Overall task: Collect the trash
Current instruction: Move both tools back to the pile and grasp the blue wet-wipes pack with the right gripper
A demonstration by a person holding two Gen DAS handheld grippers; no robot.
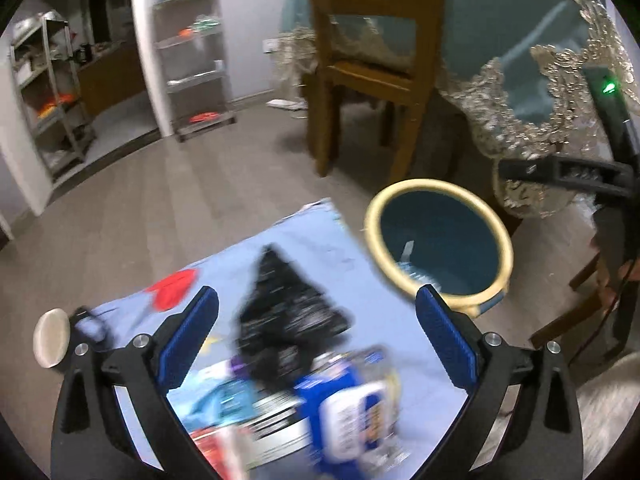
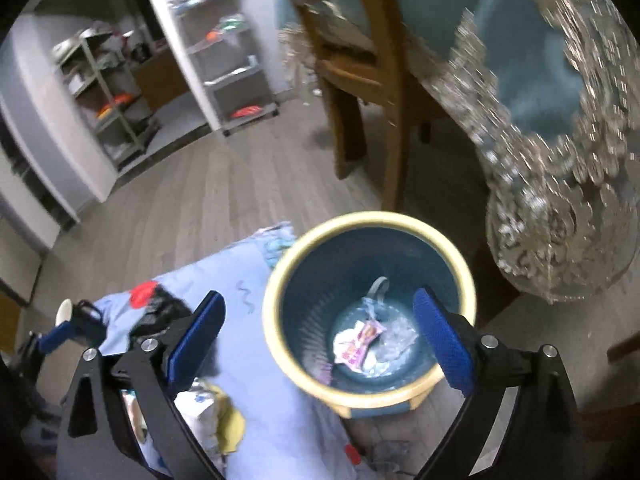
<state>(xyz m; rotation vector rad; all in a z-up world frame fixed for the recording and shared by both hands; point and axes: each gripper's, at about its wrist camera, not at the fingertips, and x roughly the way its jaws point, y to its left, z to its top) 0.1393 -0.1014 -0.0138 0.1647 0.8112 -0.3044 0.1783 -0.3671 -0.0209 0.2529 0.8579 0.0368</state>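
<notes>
A blue bin with a cream rim [image 1: 440,200] [image 2: 280,280] stands on the floor beside a light blue cloth [image 1: 360,280] [image 2: 248,280]. Crumpled wrappers [image 2: 360,340] lie in its bottom. My left gripper [image 1: 316,324] is open and empty above the cloth, over a black wrapper [image 1: 288,300] and a blue and white packet [image 1: 344,404]. My right gripper [image 2: 320,332] is open and empty, held over the bin's near left rim. A white and yellow wrapper [image 2: 212,412] lies on the cloth below it. The left gripper also shows at the left of the right wrist view [image 2: 68,328].
A wooden chair [image 1: 360,60] [image 2: 360,80] and a table draped in a teal lace-edged cloth [image 1: 520,60] [image 2: 560,140] stand behind the bin. Metal shelf racks [image 1: 192,48] [image 2: 224,52] stand by the far wall. The floor is grey wood planks [image 1: 180,184].
</notes>
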